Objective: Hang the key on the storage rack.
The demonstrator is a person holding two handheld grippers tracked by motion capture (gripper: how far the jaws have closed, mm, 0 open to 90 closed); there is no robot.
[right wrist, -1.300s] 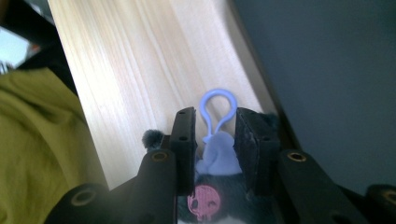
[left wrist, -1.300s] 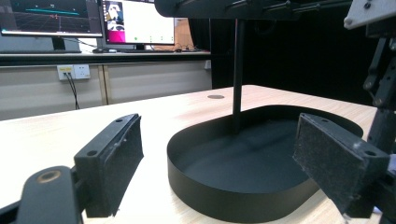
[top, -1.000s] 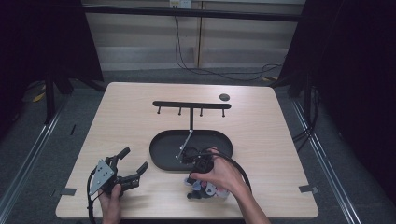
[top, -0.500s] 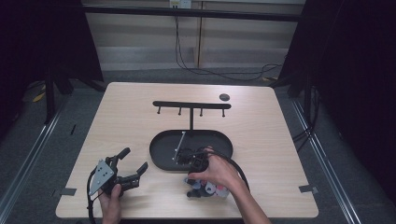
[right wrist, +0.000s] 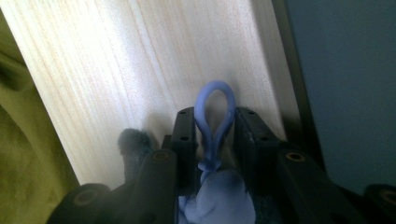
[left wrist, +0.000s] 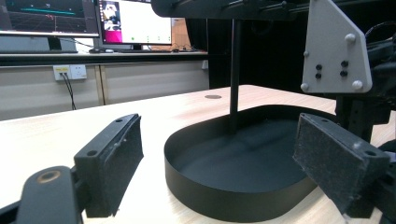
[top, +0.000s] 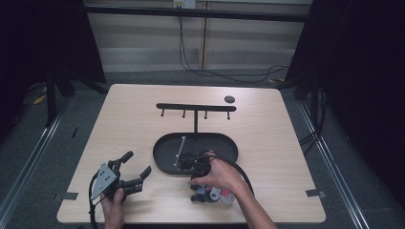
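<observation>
Right gripper (right wrist: 212,140), lower centre: jaws just closed further, narrow around blue plastic loop clip (right wrist: 214,116). Left gripper (left wrist: 224,172) jaws wide, empty, facing black oval metal tray (left wrist: 243,186).

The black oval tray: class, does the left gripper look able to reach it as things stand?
Probably yes. The left gripper has its jaws open toward the black oval tray, with bare table between; the right hand is at the tray's far side.
</observation>
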